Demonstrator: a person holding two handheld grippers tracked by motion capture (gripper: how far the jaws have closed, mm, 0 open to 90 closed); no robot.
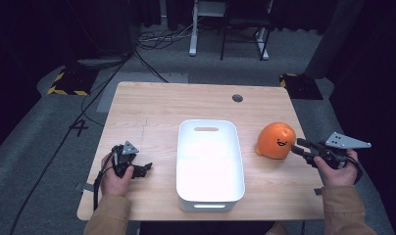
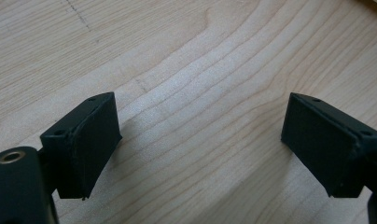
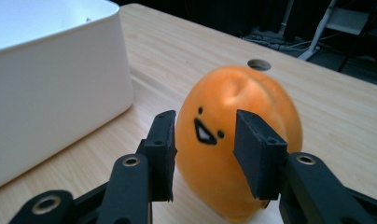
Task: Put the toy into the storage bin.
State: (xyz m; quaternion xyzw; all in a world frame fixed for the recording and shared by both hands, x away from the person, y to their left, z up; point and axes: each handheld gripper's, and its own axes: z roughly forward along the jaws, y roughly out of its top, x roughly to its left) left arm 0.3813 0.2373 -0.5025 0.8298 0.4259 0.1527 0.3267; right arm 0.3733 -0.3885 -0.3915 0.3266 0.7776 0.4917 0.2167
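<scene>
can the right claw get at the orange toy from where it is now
Probably yes. The right claw is open and points straight at the orange toy, its jaws standing just in front of the toy's face with nothing between. The white bin sits off to the side.

Orange toy (image 1: 276,141) with black smiling face, white bin (image 1: 210,166), seemingly pale wood-grain table (image 1: 152,107).

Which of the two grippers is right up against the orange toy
The right gripper. Its open jaws point at the smiling orange toy beside the white bin, while the left gripper sits over bare table on the bin's other side.
</scene>
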